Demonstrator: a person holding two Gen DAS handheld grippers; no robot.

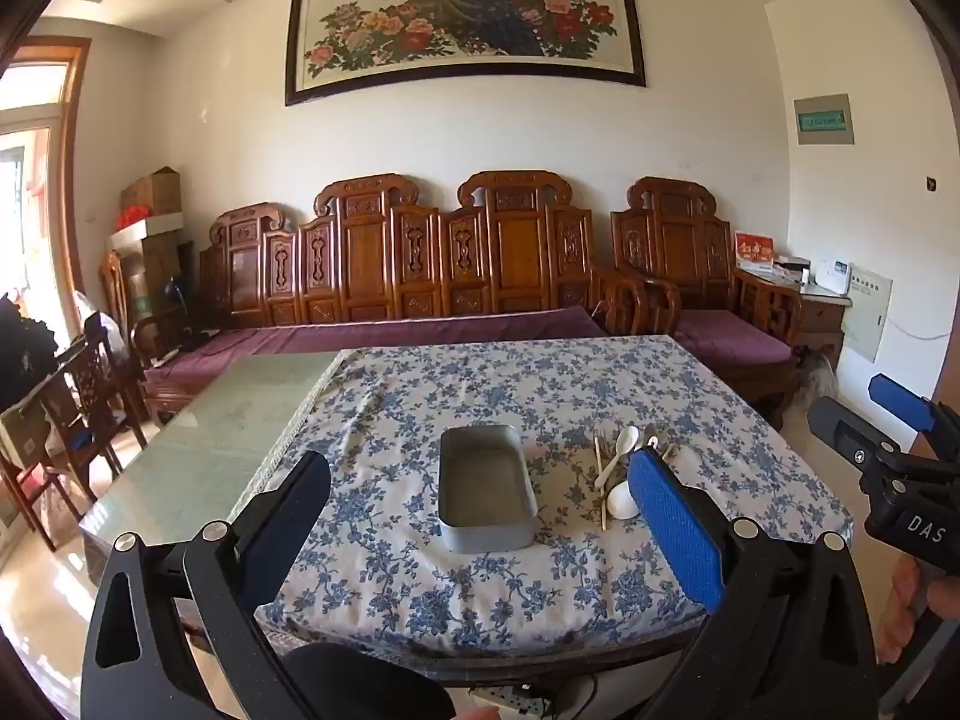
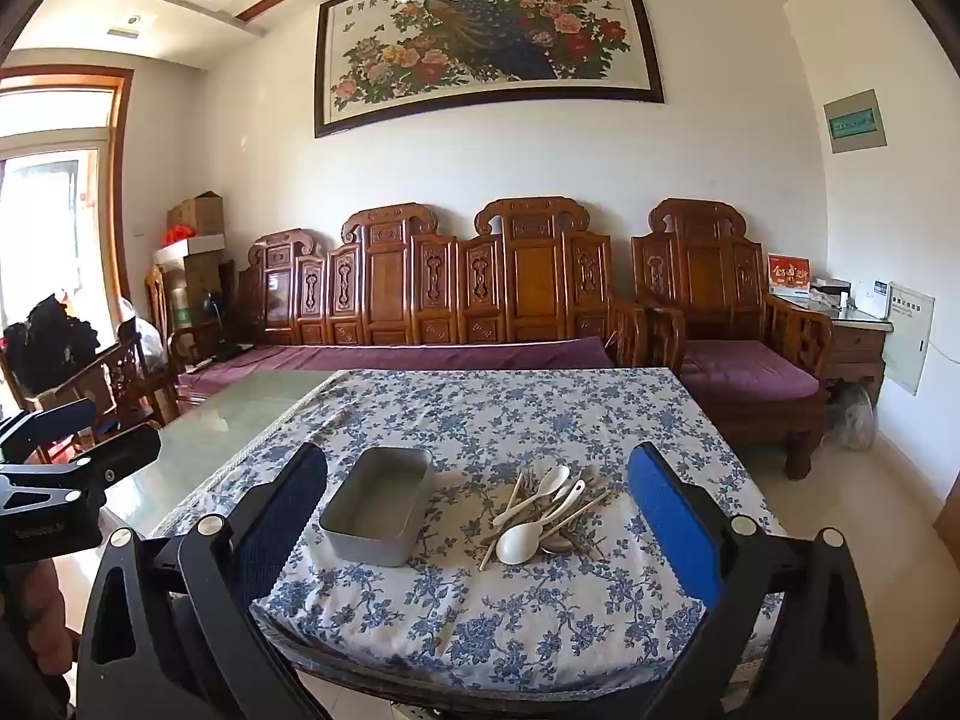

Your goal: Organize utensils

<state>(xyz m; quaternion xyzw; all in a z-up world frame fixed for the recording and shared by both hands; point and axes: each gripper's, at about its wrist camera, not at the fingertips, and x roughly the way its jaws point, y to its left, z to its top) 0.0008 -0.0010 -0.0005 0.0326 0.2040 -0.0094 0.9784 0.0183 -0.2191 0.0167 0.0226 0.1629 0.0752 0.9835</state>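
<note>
A large table (image 2: 198, 456) fills the middle of both views, its right part draped in a white cloth with a blue flower print (image 2: 540, 414) and its left part bare greenish glass. Behind its far edge a long carved wooden bench with purple cushions (image 2: 432, 300) runs along the wall, a matching armchair (image 2: 720, 300) stands at its right, and a wide framed peacock-and-peony picture (image 2: 486, 42) hangs above. On the cloth, towards the near edge of the table and about midway across the covered part, sits a grey rectangular metal tray (image 2: 375, 531), open-topped, with nothing in it. Just to its right, near but not touching it, lies a loose heap of utensils (image 2: 543, 519): white spoons (image 2: 522, 540) with their bowls towards the near edge, at least one metal spoon, a fork and thin pale sticks that look like chopsticks, all crossing one another. The left gripper (image 1: 480, 534) hangs off the near edge of the table, angled a little downwards, its jaws spread wide with the tray seen between them and nothing gripped. The right gripper (image 2: 480, 528) is held beside it, likewise tilted slightly down and gaping wide, framing the tray and the heap without touching either. Each gripper shows at the edge of the other's view, and fingers of a hand (image 1: 906, 606) wrap the right gripper's handle.
</note>
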